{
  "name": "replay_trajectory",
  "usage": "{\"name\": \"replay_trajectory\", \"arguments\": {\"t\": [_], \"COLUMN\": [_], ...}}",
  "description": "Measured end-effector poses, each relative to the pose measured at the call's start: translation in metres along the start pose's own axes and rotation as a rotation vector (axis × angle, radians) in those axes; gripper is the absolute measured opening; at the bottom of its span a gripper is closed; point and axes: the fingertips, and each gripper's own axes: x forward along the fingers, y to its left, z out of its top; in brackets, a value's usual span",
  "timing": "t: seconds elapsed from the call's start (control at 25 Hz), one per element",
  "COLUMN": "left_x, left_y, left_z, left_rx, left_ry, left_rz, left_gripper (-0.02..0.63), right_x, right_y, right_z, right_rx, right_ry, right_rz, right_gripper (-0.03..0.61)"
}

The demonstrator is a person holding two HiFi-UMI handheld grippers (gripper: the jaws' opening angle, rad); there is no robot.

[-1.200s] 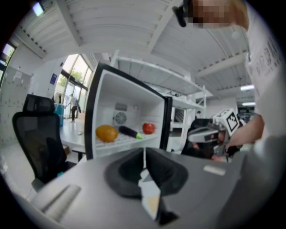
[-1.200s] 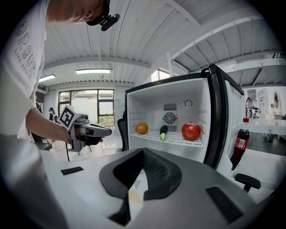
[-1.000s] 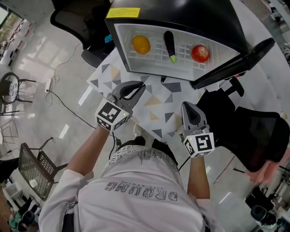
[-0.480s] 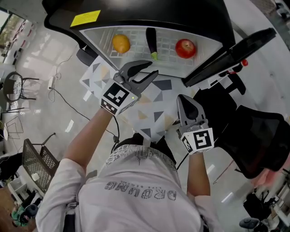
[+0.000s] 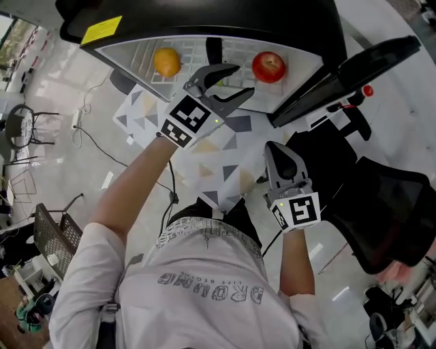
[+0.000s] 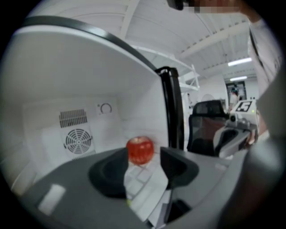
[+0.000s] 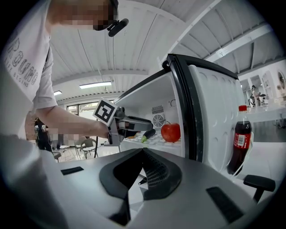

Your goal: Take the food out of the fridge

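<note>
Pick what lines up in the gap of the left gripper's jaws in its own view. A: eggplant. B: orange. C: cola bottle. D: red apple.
D: in the left gripper view the red apple shows through the gap of the left gripper. Its jaws have just been opening and nothing is gripped between them.

L claw [image 5: 244,79] moved up to fridge [image 5: 204,20], jaws opening toward apple [image 6: 140,150].

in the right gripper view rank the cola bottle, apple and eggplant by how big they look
1. cola bottle, though it stands nearer the camera, which may inflate it
2. apple
3. eggplant, seen nearly end-on, so it looks small
</note>
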Motion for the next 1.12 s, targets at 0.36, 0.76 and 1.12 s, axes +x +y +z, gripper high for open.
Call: {"name": "replay_trajectory", "arguments": {"t": [0.36, 0.76, 1.12], "left_x": [0.037, 0.067, 0.083], "left_y": [0.010, 0.016, 0.011], "left_z": [0.000, 0.000, -0.003], "left_rx": [0.019, 0.029, 0.039], "left_ry": [0.067, 0.124, 0.153], "left_rz": [-0.006, -0.045, -0.084], "left_gripper": [0.285, 0.341, 0.348], "right_x": [-0.006, -0.009, -0.010], "right_y": [-0.012, -0.024, -0.029], "right_z": [-0.010, -0.017, -0.026], "right_rx": [0.019, 0.027, 0.037], "right_ry": [0.004, 0.016, 0.028], "right_rz": [0.000, -0.004, 0.001], "right_gripper": [0.000, 0.000, 0.000]}}
